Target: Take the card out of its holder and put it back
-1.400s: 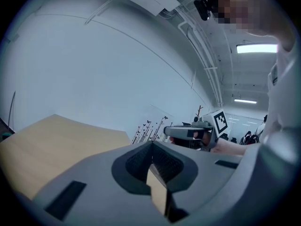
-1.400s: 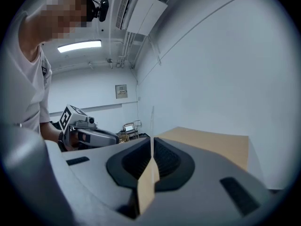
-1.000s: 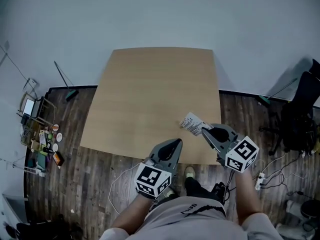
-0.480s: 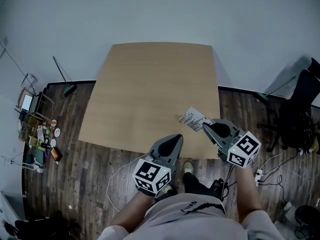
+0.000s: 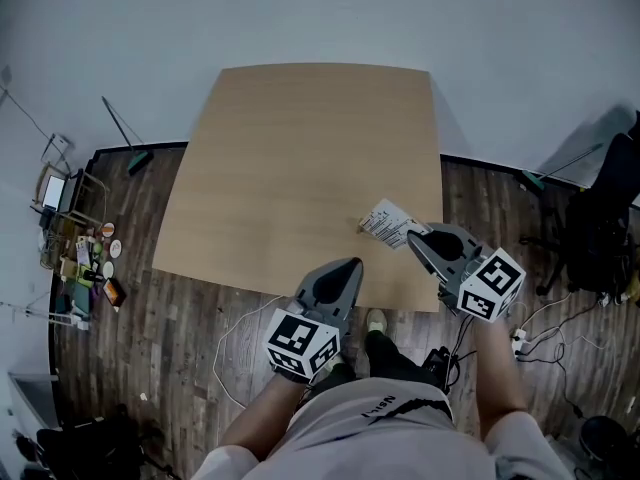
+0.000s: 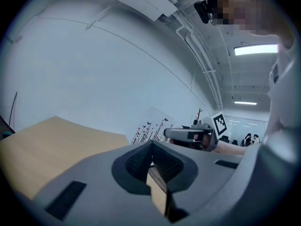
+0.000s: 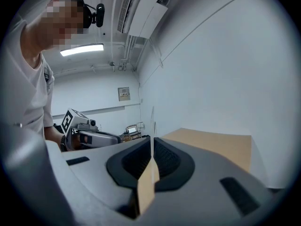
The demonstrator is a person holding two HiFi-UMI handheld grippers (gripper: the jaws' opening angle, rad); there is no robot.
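This looks like a plain lab or office room: white walls, a dark plank floor (image 5: 200, 358) and one bare wooden surface (image 5: 300, 168). A black office chair (image 5: 603, 230) stands at 3 o'clock, a power strip (image 5: 519, 341) at 4 and small clutter (image 5: 85, 268) at 9. Strip lights (image 6: 255, 49) and an air-conditioning unit (image 7: 141, 13) hang overhead.

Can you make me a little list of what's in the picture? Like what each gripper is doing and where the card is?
Table: a light wooden table in front of the person
Right gripper: the right gripper is shut on the card
Card: the card is white with dark print and sticks out past the gripper's tips, over the table's near right part
Card touching table: cannot tell
Left gripper: the left gripper is shut with nothing between its jaws, at the table's near edge
Grippers: side by side and apart
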